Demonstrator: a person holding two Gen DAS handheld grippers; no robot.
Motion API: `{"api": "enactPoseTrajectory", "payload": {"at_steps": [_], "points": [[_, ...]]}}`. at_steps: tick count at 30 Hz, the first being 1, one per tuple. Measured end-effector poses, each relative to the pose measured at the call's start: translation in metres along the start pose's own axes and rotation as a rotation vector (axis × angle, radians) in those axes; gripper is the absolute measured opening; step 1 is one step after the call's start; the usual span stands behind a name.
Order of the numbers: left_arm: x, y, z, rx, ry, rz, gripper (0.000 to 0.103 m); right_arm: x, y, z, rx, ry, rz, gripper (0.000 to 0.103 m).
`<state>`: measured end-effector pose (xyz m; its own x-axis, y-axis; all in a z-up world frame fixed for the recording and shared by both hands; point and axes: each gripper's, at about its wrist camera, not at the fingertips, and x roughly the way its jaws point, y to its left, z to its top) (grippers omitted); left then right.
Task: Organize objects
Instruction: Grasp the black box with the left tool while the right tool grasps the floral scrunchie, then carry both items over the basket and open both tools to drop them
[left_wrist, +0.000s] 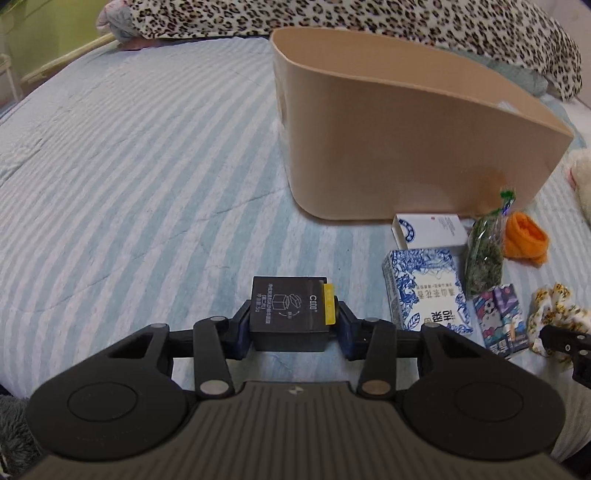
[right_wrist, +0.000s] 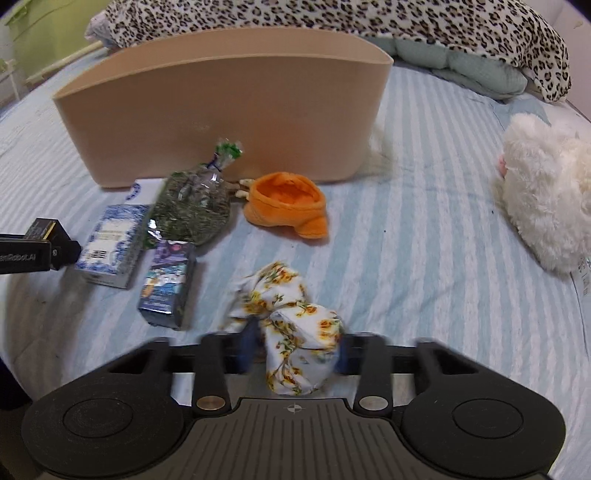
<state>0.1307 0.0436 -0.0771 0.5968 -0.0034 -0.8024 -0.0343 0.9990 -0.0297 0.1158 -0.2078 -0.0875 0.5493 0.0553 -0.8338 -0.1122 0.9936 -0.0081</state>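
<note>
My left gripper (left_wrist: 291, 325) is shut on a small black box (left_wrist: 290, 314) with a yellow tab, held just above the striped bedspread, left of the item pile. It also shows in the right wrist view (right_wrist: 44, 229). My right gripper (right_wrist: 295, 350) is shut on a floral cloth (right_wrist: 295, 332), which also shows in the left wrist view (left_wrist: 554, 314). A tan oval bin (left_wrist: 388, 140) (right_wrist: 221, 110) stands behind the pile.
On the bed lie a blue-white carton (left_wrist: 424, 288) (right_wrist: 110, 243), a white box (left_wrist: 428, 229), a bag of dried herbs (right_wrist: 192, 206), an orange plush piece (right_wrist: 288, 206), a dark printed carton (right_wrist: 168, 284), and a white plush toy (right_wrist: 546, 184). A leopard blanket (right_wrist: 332, 18) lies behind.
</note>
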Motion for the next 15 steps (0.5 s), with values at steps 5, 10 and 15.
{"api": "enactPoseTrajectory", "payload": {"at_steps": [5, 10, 15], "points": [[-0.016, -0.001, 0.003, 0.008, -0.025, 0.002, 0.046, -0.014, -0.005, -0.001, 0.029, -0.031, 0.044, 0.012], [-0.040, -0.002, 0.011, 0.010, -0.077, -0.013, 0.046, -0.037, -0.004, 0.013, 0.041, -0.099, 0.084, 0.012], [-0.065, -0.002, 0.024, 0.003, -0.139, -0.045, 0.046, -0.058, -0.009, 0.036, 0.065, -0.172, 0.115, 0.012]]}}
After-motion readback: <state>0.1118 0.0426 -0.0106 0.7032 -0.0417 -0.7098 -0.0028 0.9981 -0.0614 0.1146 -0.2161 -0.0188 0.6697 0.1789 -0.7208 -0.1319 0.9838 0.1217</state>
